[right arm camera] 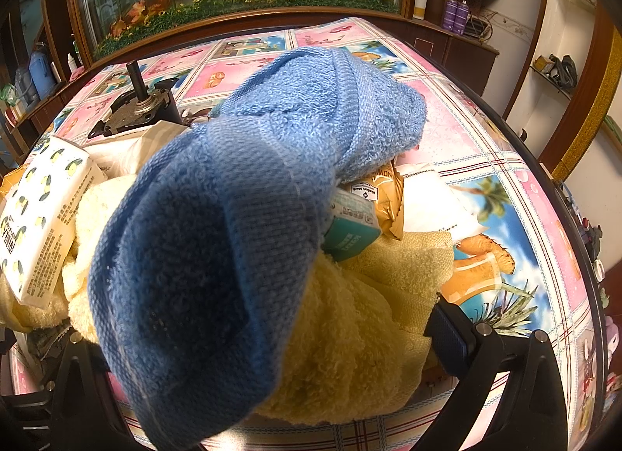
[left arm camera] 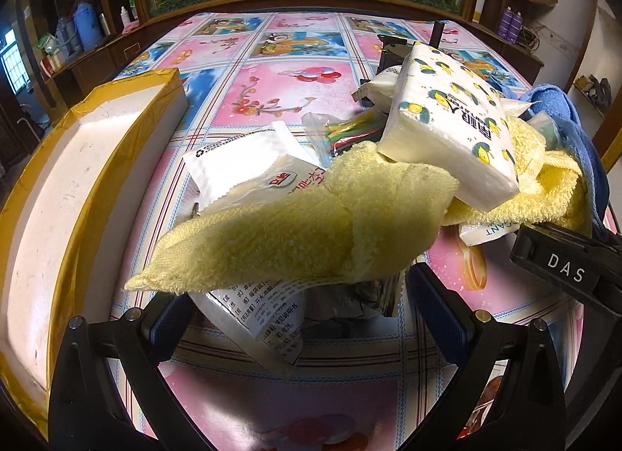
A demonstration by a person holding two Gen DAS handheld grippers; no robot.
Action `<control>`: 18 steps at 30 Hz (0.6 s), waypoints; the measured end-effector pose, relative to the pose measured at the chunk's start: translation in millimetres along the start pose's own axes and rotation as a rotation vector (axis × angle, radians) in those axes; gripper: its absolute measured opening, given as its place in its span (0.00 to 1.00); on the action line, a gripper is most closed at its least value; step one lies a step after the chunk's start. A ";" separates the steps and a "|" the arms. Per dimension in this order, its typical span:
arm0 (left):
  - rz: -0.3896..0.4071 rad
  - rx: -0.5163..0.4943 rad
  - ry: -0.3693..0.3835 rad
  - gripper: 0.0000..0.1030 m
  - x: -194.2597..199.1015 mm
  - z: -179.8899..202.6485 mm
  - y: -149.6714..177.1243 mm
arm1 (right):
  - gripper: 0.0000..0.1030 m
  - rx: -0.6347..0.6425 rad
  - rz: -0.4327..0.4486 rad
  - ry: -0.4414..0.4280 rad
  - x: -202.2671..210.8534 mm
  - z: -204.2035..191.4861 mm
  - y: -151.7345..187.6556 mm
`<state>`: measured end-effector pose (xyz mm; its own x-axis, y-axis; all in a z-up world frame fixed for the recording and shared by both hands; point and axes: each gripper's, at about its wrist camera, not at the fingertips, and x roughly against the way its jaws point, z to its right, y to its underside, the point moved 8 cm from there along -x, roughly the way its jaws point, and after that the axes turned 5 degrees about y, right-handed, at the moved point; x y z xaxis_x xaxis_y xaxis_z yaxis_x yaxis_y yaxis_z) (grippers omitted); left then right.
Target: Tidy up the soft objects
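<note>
Sprawling across the cluttered pile, the yellow towel (left arm camera: 295,233) is limp and light; pinch a bunched fold. The left gripper (left arm camera: 295,319) gapes wide, empty. The blue towel (right arm camera: 233,217) drapes over the right gripper (right arm camera: 248,338), so I cannot tell its grip.

Blue towel (right arm camera: 233,225) covering right gripper's (right arm camera: 248,338) left finger, grip unclear; yellow towel (left arm camera: 295,233) hiding most of white packets (left arm camera: 268,330) & left gripper's (left arm camera: 307,319) fingertips; foam box (left arm camera: 74,194) cut off at left edge; packet print too small to read
</note>
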<state>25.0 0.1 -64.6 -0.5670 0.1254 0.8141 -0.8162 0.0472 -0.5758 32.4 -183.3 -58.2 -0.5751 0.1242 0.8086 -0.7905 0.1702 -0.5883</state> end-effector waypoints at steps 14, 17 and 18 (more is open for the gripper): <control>-0.004 0.008 -0.006 1.00 -0.2 -2.0 -0.9 | 1.00 -0.002 0.000 0.001 -0.9 0.4 -0.5; -0.004 0.010 -0.004 1.00 -0.5 -1.7 -1.1 | 1.00 -0.009 -0.001 0.008 -0.7 0.1 -0.3; -0.004 0.011 -0.003 1.00 -0.4 -1.8 -1.0 | 1.00 -0.009 -0.001 0.008 -0.7 0.1 -0.3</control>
<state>26.2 1.8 -64.5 -0.5642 0.1219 0.8166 -0.8196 0.0368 -0.5718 33.0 -183.5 -58.6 -0.5726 0.1318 0.8092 -0.7890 0.1794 -0.5876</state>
